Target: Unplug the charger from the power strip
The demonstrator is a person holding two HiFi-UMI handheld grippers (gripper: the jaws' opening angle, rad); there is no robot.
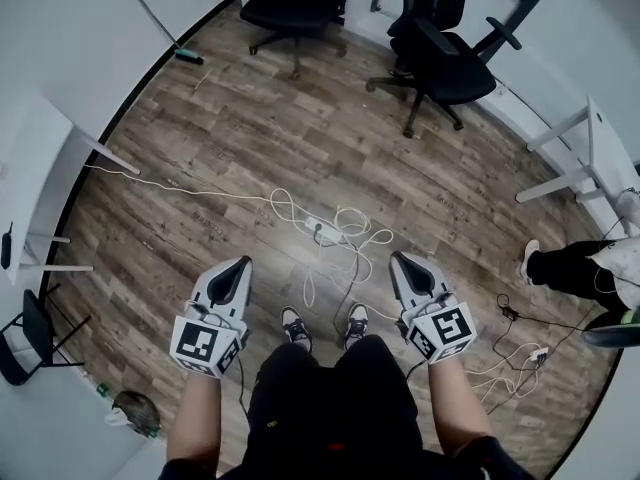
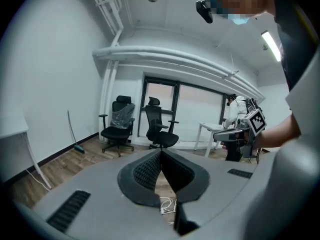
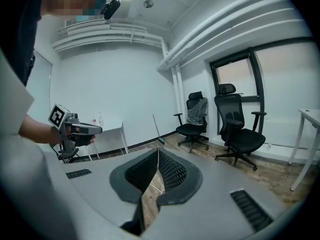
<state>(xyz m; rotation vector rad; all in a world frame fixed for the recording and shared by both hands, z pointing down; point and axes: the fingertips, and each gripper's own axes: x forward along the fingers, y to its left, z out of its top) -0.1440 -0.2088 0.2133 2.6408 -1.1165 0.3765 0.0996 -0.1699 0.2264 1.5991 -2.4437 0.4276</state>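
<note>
A wood floor (image 1: 300, 148) spreads below, with two black chairs (image 1: 440, 53) at its far side. The left gripper (image 1: 243, 261) and right gripper (image 1: 397, 258) hang over it, each with jaws together and empty. Between them and further out, the power strip (image 1: 318, 230) lies among white cords (image 1: 352, 230). The charger is too small to make out.

Held out in front, side by side, tilted a little downward — left gripper (image 1: 238, 266) and right gripper (image 1: 400, 262), both with jaws closed tip to tip, nothing between.
</note>
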